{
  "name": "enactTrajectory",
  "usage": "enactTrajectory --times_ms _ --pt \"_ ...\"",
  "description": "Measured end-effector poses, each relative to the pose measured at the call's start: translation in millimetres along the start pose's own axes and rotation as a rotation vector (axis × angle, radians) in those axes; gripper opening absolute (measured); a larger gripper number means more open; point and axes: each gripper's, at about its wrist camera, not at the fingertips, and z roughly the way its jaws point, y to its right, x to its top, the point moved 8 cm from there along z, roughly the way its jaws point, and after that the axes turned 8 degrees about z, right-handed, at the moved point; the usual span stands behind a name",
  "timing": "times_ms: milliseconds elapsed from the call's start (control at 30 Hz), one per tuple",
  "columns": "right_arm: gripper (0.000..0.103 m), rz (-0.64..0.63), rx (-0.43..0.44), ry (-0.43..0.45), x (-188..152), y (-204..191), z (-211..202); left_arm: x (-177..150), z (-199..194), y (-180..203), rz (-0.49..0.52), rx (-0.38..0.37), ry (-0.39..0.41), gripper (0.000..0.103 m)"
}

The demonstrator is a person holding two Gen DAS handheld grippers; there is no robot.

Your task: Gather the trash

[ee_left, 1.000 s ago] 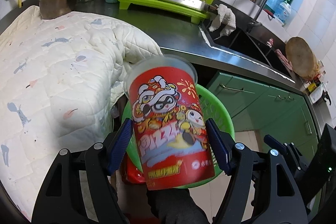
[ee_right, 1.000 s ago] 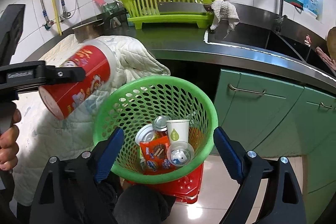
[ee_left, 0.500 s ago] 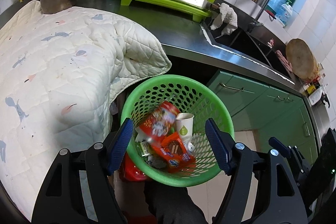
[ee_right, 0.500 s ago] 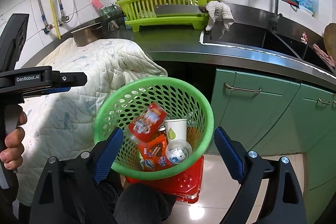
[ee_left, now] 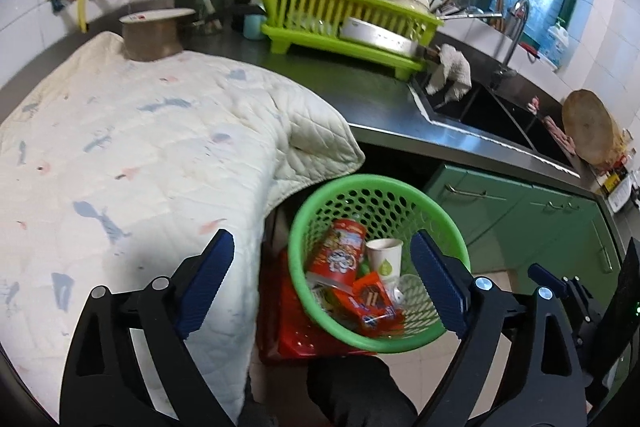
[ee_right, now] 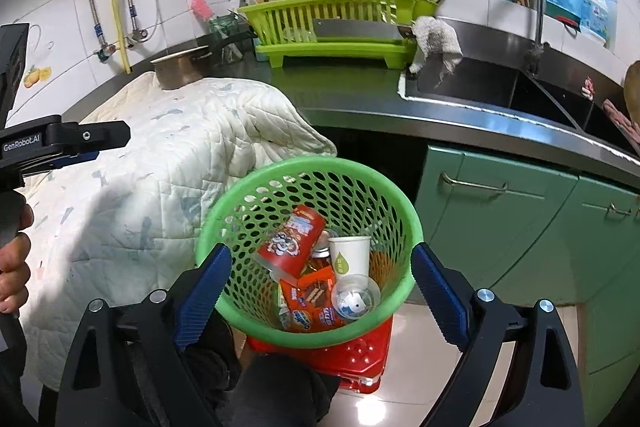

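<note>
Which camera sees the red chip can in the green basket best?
The right wrist view. There the red chip can lies tilted in the green basket with its cartoon label clear and nothing in front. The left wrist view also shows the can, but smaller and blurrier.
</note>
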Motion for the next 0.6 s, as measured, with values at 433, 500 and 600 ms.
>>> enactTrajectory --times_ms 433,500,600 --pt "0.09 -0.063 0.067 0.026 19 -45 -10 -4 -50 -50 0.003 0.185 0.083 0.098" --pt "0.091 -0.075 0.075 0.029 21 -52 -10 -7 -57 -60 0.0 0.221 0.092 0.098" --pt "0.091 -0.09 0.097 0.028 23 -66 -10 -13 -70 -73 -0.01 0.254 0.103 0.098"
